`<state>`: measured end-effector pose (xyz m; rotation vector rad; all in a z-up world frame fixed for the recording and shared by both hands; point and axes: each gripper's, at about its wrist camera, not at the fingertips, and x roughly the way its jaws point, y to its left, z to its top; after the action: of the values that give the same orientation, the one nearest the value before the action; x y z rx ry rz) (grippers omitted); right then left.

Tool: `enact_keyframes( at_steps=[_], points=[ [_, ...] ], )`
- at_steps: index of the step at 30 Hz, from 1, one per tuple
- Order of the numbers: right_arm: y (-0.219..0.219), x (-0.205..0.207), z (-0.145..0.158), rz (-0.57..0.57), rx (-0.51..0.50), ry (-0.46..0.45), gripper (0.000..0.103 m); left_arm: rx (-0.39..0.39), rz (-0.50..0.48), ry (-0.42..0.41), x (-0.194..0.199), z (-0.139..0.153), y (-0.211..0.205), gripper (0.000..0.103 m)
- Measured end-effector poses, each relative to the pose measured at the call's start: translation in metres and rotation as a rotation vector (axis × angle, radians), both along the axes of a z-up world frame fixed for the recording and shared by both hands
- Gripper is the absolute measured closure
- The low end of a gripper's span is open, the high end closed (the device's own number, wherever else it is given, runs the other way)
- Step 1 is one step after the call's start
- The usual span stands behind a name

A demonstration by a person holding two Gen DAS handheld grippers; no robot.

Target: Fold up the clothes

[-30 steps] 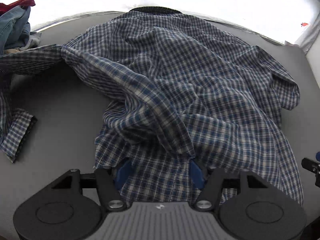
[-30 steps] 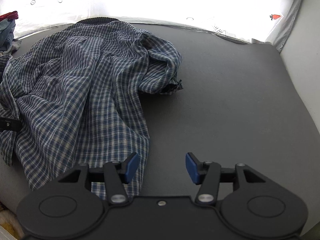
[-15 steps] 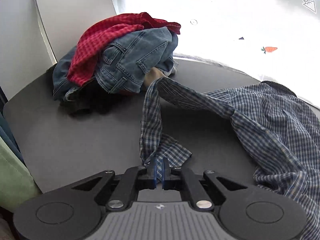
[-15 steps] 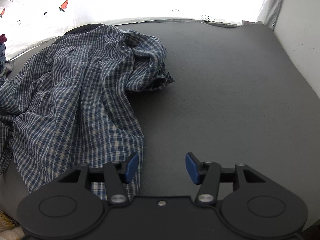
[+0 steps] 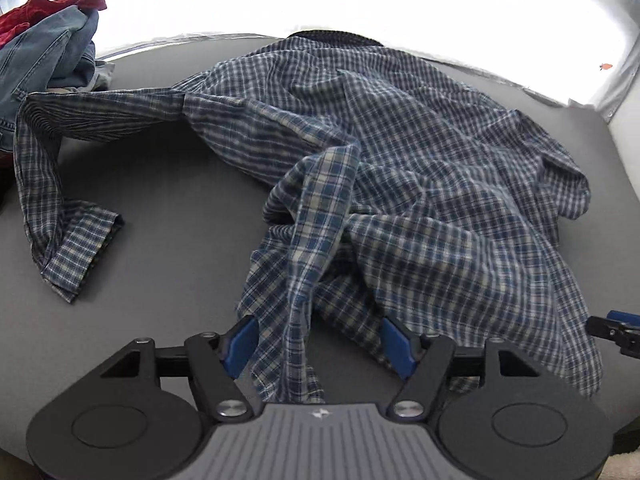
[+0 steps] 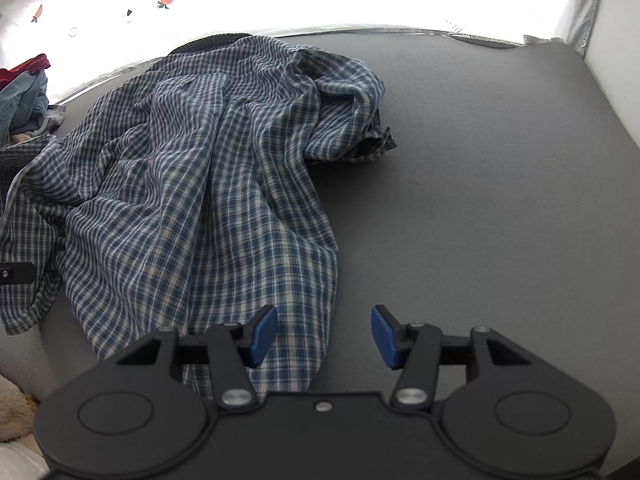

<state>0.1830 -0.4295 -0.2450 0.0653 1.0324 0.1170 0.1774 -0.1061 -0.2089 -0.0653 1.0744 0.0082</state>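
While your left claw (image 5: 318, 342) stands with its jaws apart, having just been opening, a ridge of the plaid shirt (image 5: 400, 184) lies between its blue pads (image 5: 240, 340) unpressed. Your right claw (image 6: 324, 334) is likewise apart; the shirt's hem reaches under its left pad only. The shirt lies crumpled on the grey desk (image 6: 480, 184). One sleeve (image 5: 52, 200) trails out from the shirt toward the pile of jeans and red cloth (image 5: 44, 40) at the shirt's far left.
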Motion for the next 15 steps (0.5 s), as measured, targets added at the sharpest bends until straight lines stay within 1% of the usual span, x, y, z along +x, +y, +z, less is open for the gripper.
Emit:
enact_keyframes(
  at_steps=[1, 2, 4, 5, 6, 7, 9, 10, 13, 15],
  points=[
    [0.000, -0.001, -0.002, 0.013, 0.015, 0.009, 0.049, 0.005, 0.015, 0.014, 0.001, -0.005, 0.003, 0.039],
    [0.000, -0.001, -0.005, 0.023, 0.035, 0.027, 0.049, -0.012, 0.030, 0.030, 0.004, -0.010, 0.009, 0.045],
    [0.003, 0.001, -0.015, 0.038, 0.062, 0.080, 0.049, -0.064, 0.073, 0.058, 0.005, -0.015, 0.021, 0.094],
    [0.004, 0.002, -0.021, 0.044, 0.070, 0.111, 0.049, -0.089, 0.104, 0.060, 0.003, -0.015, 0.028, 0.097],
    [0.006, 0.003, -0.025, 0.050, 0.070, 0.127, 0.054, -0.118, 0.131, 0.051, 0.000, -0.014, 0.034, 0.097],
    [0.008, 0.003, -0.029, 0.056, 0.069, 0.141, 0.060, -0.154, 0.160, 0.036, -0.003, -0.012, 0.041, 0.101],
    [0.010, 0.004, -0.028, 0.053, 0.066, 0.126, 0.099, -0.210, 0.225, 0.009, -0.011, -0.002, 0.056, 0.102],
    [0.010, 0.004, -0.026, 0.048, 0.072, 0.116, 0.099, -0.236, 0.257, -0.003, -0.015, 0.004, 0.063, 0.102],
    [-0.010, -0.001, 0.010, -0.028, 0.145, 0.026, 0.100, -0.307, 0.321, -0.094, -0.032, 0.043, 0.087, 0.102],
    [-0.033, -0.010, 0.048, -0.091, 0.242, -0.057, 0.100, -0.366, 0.353, -0.178, -0.047, 0.083, 0.102, 0.102]
  ],
)
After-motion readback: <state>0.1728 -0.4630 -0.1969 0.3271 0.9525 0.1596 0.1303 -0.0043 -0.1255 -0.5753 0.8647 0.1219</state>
